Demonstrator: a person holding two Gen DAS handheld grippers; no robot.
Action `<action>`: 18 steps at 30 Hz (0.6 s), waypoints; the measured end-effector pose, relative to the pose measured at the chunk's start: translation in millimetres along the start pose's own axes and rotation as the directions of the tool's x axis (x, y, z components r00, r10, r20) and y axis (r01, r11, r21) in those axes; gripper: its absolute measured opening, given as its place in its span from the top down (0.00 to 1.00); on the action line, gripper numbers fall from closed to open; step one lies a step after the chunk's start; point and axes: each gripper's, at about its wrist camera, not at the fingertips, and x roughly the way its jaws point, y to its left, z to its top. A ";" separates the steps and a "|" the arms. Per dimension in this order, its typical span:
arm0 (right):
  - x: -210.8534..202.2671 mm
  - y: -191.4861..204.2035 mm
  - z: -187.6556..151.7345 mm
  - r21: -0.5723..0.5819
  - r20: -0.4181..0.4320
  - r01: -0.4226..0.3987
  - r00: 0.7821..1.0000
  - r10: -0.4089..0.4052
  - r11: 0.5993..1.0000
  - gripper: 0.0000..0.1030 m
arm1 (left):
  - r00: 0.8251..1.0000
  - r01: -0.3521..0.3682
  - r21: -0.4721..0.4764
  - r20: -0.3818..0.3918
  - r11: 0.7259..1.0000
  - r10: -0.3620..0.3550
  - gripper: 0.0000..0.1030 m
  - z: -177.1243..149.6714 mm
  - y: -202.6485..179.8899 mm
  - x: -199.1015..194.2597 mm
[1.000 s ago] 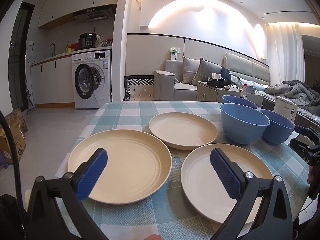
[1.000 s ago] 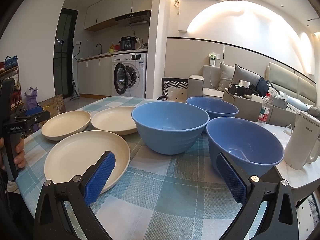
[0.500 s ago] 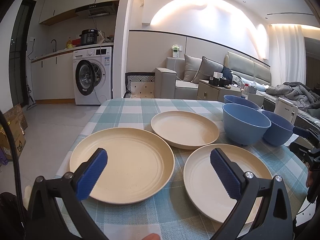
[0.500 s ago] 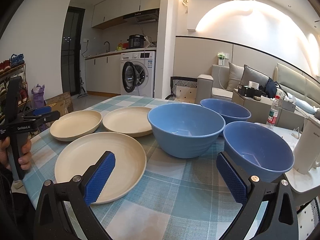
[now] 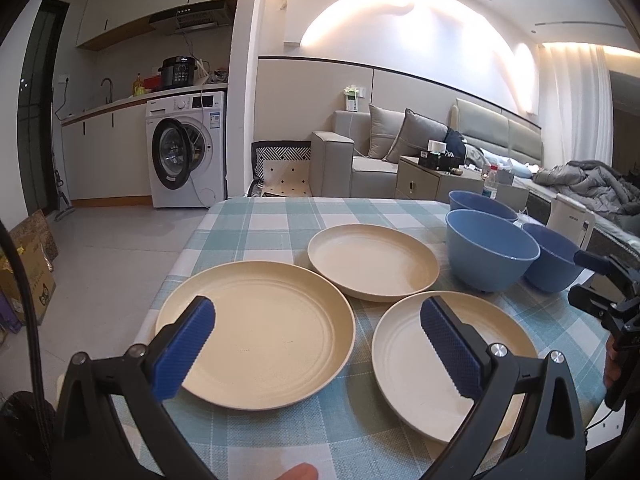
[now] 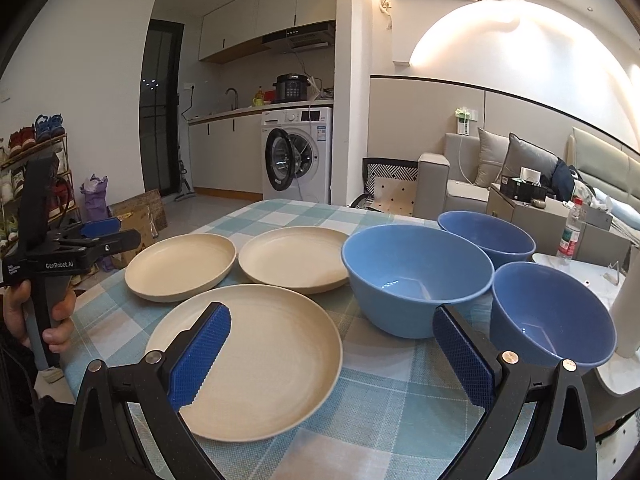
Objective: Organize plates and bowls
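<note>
Three cream plates lie separately on the checked tablecloth: a near left plate [image 5: 256, 332], a far plate [image 5: 372, 260] and a near right plate [image 5: 452, 360]. Three blue bowls stand at the right: a middle bowl [image 6: 416, 276], a far bowl [image 6: 486, 236] and a near bowl [image 6: 552, 312]. My left gripper [image 5: 316, 344] is open and empty, held above the near plates. My right gripper [image 6: 332, 360] is open and empty, between the near right plate [image 6: 256, 352] and the bowls. Each gripper shows at the edge of the other's view.
A white kettle [image 5: 568, 220] stands on a side surface right of the bowls. A water bottle [image 6: 570, 232] stands beyond it. The table [image 5: 260, 216] edge drops to the floor on the left. A washing machine [image 5: 184, 152] and sofa [image 5: 384, 152] are behind.
Both grippers have risen and drawn back a little, so the plates and bowls sit lower and smaller in view. Nothing on the table has moved.
</note>
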 end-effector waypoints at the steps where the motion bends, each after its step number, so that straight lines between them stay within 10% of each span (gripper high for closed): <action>1: 1.9 1.9 1.9 -0.006 -0.003 0.002 1.000 -0.002 1.000 0.00 | 1.000 -0.010 0.010 -0.004 1.000 0.010 0.00 0.1 -1.0 0.1; 18: 20.0 31.4 37.5 -0.045 0.005 -0.089 0.996 0.089 0.995 0.00 | 0.993 -0.115 -0.009 -0.022 0.993 0.115 0.00 8.8 25.7 0.0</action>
